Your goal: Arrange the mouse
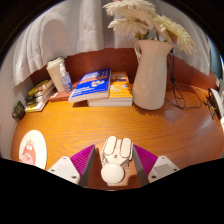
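A white computer mouse (115, 160) lies on the wooden table (80, 125), its buttons pointing away from me. My gripper (115, 152) is low over the table with the mouse between its fingers. The magenta pads (86, 158) stand to either side of the mouse, with a narrow strip of table showing on each side. The fingers are open and do not press on it.
A tall white vase (151, 72) of dried flowers stands beyond the mouse to the right. Books (101, 86) lie stacked behind centre, with more books (42, 94) at the far left. A round pale mat (33, 148) lies left of the fingers. A dark cable (182, 96) runs right of the vase.
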`<state>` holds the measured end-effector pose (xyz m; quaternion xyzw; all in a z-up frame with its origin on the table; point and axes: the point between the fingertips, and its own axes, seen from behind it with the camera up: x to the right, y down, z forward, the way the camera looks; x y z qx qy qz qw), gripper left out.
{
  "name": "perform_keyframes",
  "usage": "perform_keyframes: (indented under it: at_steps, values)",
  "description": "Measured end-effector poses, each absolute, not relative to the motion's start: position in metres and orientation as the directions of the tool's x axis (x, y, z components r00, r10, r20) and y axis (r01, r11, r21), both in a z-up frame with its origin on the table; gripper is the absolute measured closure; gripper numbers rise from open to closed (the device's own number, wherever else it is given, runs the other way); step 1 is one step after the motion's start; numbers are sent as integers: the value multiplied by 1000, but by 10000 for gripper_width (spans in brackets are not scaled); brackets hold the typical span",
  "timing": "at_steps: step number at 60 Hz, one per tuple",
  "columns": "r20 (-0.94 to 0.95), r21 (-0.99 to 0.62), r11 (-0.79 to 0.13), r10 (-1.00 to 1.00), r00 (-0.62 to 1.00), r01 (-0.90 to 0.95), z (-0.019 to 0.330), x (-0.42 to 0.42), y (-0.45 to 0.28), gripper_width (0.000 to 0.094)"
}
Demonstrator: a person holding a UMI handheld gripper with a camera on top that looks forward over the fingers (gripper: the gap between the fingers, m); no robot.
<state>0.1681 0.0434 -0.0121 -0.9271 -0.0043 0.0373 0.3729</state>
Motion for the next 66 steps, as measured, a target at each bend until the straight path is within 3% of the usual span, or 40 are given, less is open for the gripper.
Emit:
perform_keyframes:
  at_steps: [12, 38, 43, 58, 66]
  values:
    - [-13, -686, -726, 67, 998, 40, -14, 170, 49, 379]
    - [5, -664, -747, 20, 1000, 18, -10, 170, 50, 528]
    - [35, -708, -706, -15, 999, 14, 32, 166, 59, 526]
    - [64, -902, -429, -42, 997, 39, 243, 93, 86, 523]
    - [27, -930, -367, 4, 1000, 26, 288, 20, 92, 521]
